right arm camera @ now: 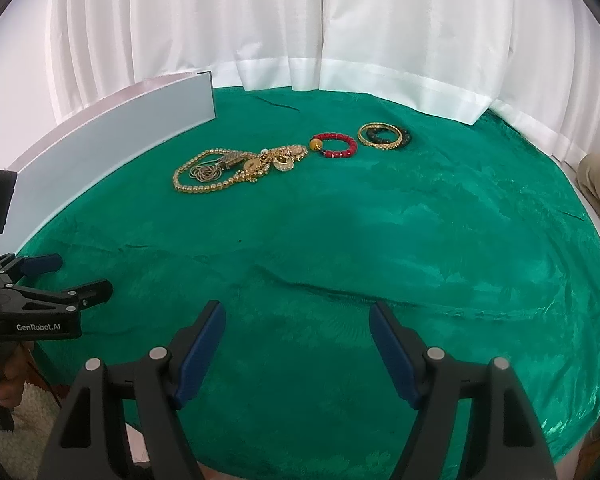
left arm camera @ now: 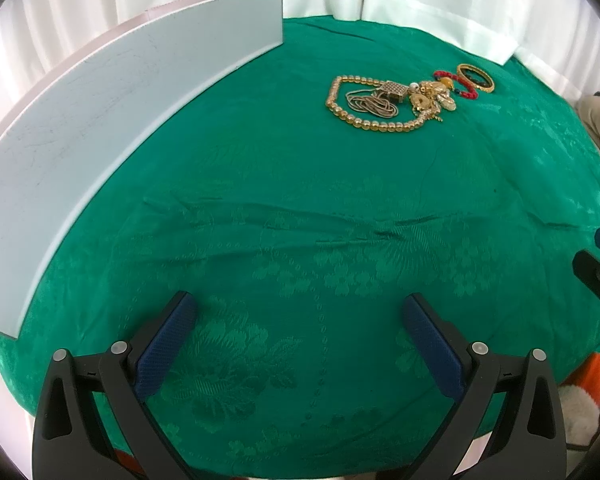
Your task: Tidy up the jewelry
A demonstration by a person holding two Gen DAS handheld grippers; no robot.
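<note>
- A pale blue box wall (right arm camera: 112, 128) stands upright along the left edge of the desk, on the green patterned cloth (right arm camera: 340, 240).
- The left gripper (left arm camera: 300, 312) hovers over bare cloth near the front, its blue-padded jaws spread wide with nothing between them.
- A gold bead necklace (right arm camera: 204, 188) lies in a loop just right of the box, tangled with a thin chain and gold pendants (right arm camera: 276, 160).
- A red bead bracelet (right arm camera: 336, 146) touches the tangle's right end.
- A gold bangle (right arm camera: 380, 136) lies over a dark bead bracelet (right arm camera: 406, 136) farther right.
- The right gripper (right arm camera: 298, 320) is spread apart too, empty, well short of the jewelry.
</note>
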